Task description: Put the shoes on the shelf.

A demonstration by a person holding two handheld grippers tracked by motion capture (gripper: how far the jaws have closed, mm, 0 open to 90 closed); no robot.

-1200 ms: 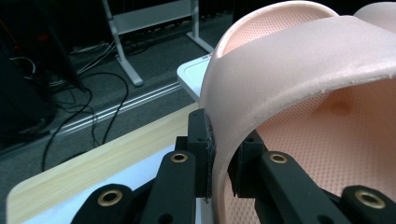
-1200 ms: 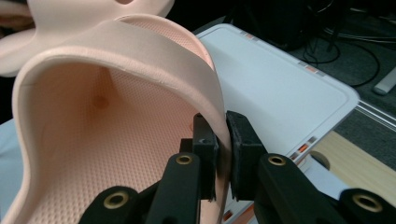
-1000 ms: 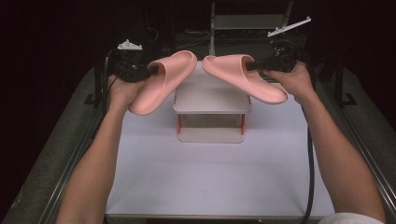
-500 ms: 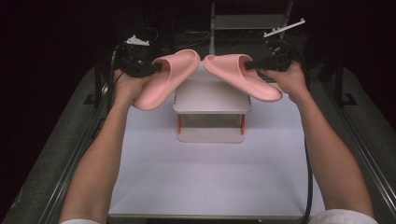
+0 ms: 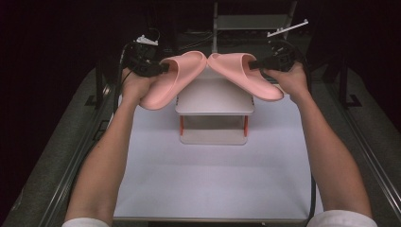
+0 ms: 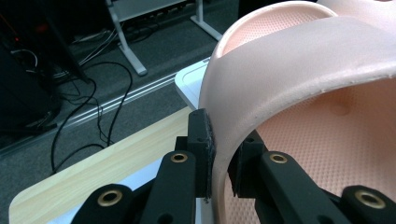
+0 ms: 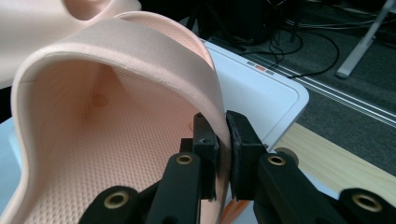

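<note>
- the left gripper (image 5: 158, 67) is clamped on the strap of the left pink slipper (image 5: 168, 80); in the left gripper view the two black jaws pinch the strap's edge (image 6: 223, 168) between them.
- that slipper hangs tilted, toe up toward the middle and heel down over the left edge of the small white two-tier shelf (image 5: 213, 97).
- the right gripper (image 5: 257, 64) pinches the strap of the right pink slipper (image 5: 243, 75) the same way, its jaws narrow around the strap wall (image 7: 223, 154).
- this slipper slopes the other way, heel down toward the right side of the shelf.
- the two toes meet, touching or nearly so, above the back of the shelf's top tier.
- the shelf stands on the white table (image 5: 213, 184), with red posts between its tiers.
</note>
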